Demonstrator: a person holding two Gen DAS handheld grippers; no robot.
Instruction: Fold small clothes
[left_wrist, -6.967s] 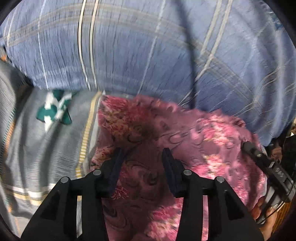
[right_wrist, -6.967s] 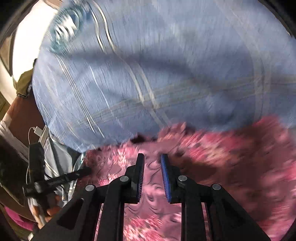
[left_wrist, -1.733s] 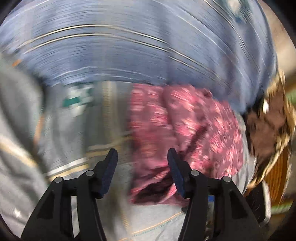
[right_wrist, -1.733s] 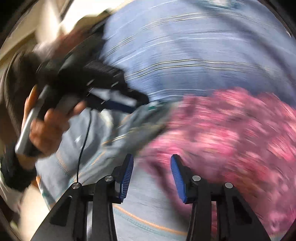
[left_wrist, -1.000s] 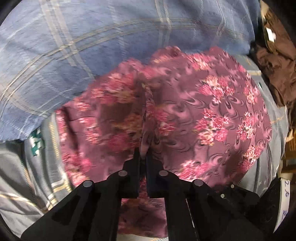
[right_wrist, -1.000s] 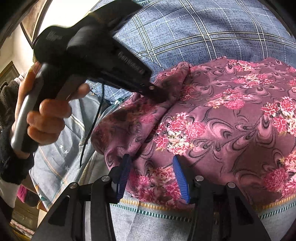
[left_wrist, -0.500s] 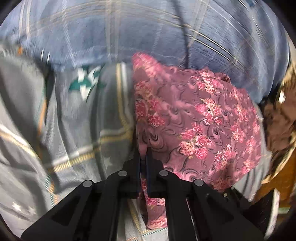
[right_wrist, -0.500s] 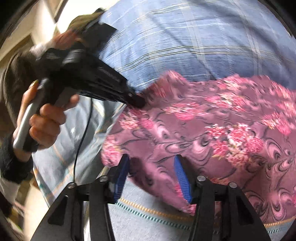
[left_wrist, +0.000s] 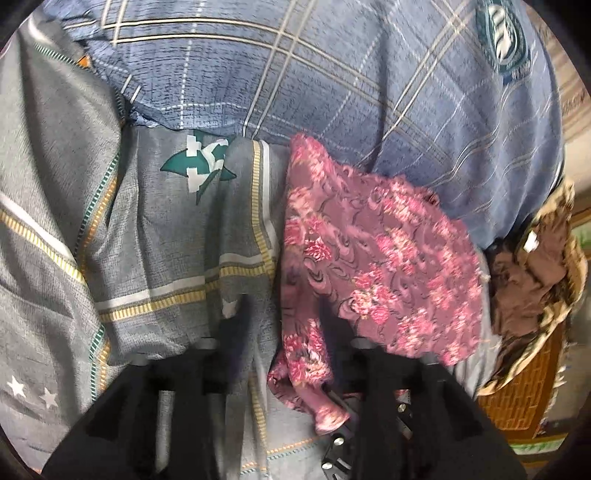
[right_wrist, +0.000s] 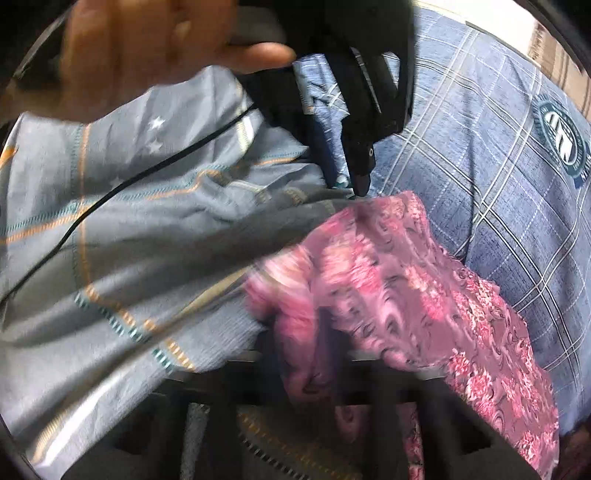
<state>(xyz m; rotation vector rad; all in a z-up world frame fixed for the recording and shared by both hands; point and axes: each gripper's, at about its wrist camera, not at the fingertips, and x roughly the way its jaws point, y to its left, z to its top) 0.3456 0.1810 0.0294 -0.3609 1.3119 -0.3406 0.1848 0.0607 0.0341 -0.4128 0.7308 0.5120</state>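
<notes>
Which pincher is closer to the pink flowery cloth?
Right. The right gripper is shut on the pink flowery cloth's edge. The left gripper is opening, its jaws apart on either side of another edge, not pinching it.

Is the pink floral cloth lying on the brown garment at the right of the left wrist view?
No, the pink floral cloth lies on the grey bedsheet, apart from the brown garment beside it.
</notes>
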